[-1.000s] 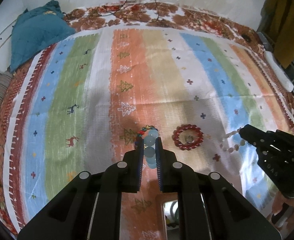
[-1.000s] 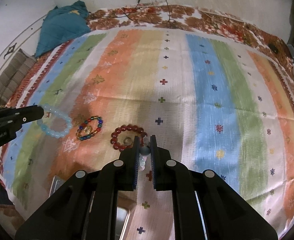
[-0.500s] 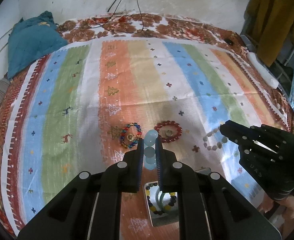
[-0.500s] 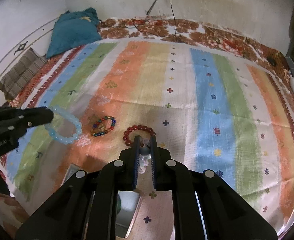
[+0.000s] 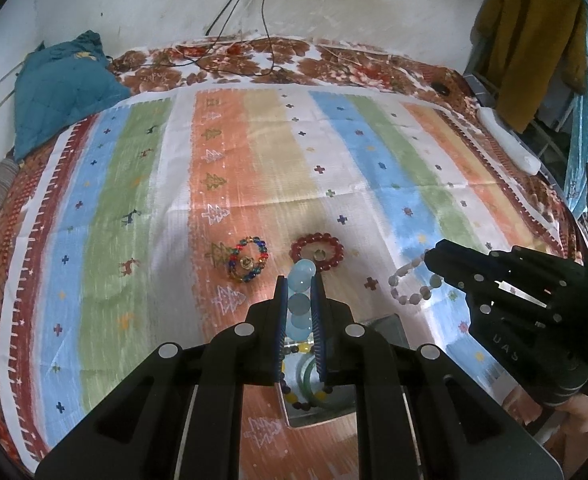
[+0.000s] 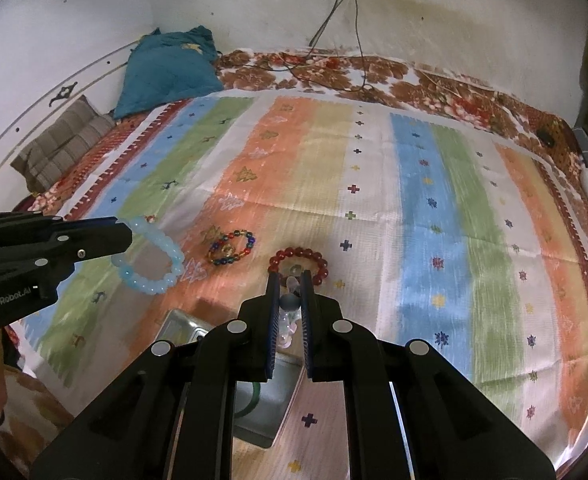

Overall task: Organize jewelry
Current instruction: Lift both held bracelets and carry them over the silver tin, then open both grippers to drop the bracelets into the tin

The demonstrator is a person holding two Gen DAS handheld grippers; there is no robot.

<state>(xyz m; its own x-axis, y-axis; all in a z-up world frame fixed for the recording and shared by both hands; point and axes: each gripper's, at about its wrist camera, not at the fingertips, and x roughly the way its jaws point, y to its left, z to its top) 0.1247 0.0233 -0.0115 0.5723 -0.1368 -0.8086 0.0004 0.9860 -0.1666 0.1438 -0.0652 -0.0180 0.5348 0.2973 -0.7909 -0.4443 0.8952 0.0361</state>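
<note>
My left gripper (image 5: 300,280) is shut on a pale blue bead bracelet (image 5: 303,276), which hangs as a full ring (image 6: 150,258) in the right wrist view. My right gripper (image 6: 290,280) is shut on a whitish-pink bead bracelet (image 6: 288,320), seen dangling (image 5: 412,284) in the left wrist view. Both hang above the striped cloth. On the cloth lie a multicoloured bead bracelet (image 5: 248,258) and a dark red bead bracelet (image 5: 317,252). Below the grippers sits a metal tray (image 5: 374,408) holding a green bangle (image 5: 314,384) and a yellow-and-dark bead bracelet (image 5: 294,396).
A striped cloth (image 5: 134,208) covers a bed with a floral sheet (image 5: 222,64). A teal pillow (image 5: 60,84) and a grey folded cloth (image 6: 60,144) lie at the far left. Cables (image 5: 250,8) hang down the wall. Clothes (image 5: 530,36) hang at the right.
Both grippers have lifted and drawn back from the cloth with their bracelets. The metal tray with its bangle has come into view beneath them.
</note>
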